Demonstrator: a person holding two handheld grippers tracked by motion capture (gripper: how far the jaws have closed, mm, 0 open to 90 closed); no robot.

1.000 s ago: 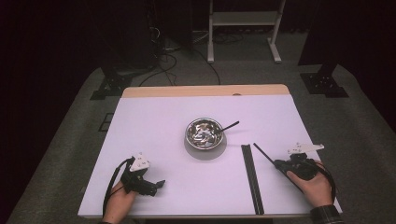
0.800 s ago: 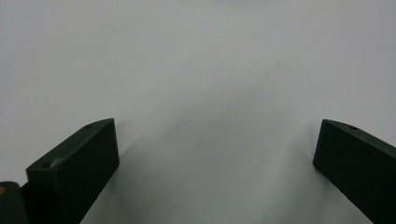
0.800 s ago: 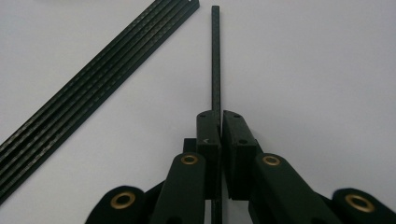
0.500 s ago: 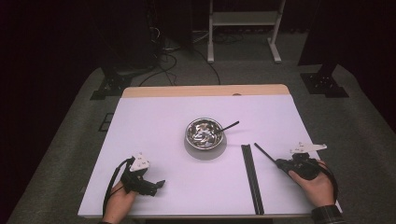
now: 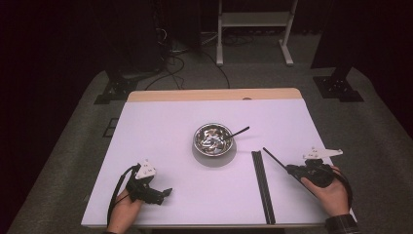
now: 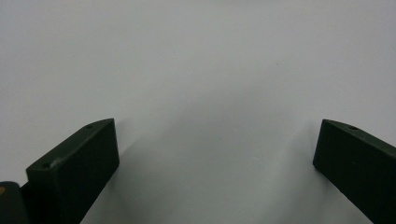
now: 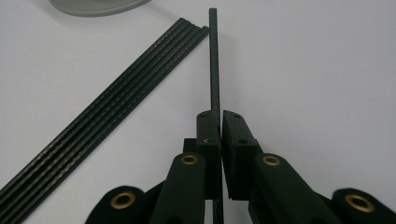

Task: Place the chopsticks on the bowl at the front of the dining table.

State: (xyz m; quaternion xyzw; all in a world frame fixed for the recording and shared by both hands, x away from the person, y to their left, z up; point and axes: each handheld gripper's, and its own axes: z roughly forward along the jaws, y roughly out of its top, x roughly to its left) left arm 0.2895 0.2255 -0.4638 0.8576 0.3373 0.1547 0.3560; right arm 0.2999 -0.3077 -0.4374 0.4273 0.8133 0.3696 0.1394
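My right gripper is shut on a thin black chopstick that sticks straight out past the jaws. From above, the right gripper is at the table's front right, and the held chopstick slants up-left toward the bowl. Several more black chopsticks lie side by side in a row just left of it; the same row of chopsticks runs diagonally in the right gripper view. My left gripper rests at the front left, and its jaws stand wide apart over bare table in the left gripper view.
A metal bowl with shiny contents stands mid-table, and a dark stick leans out of it to the right. The bowl's rim sits at the top left of the right gripper view. The white table has a wooden far edge.
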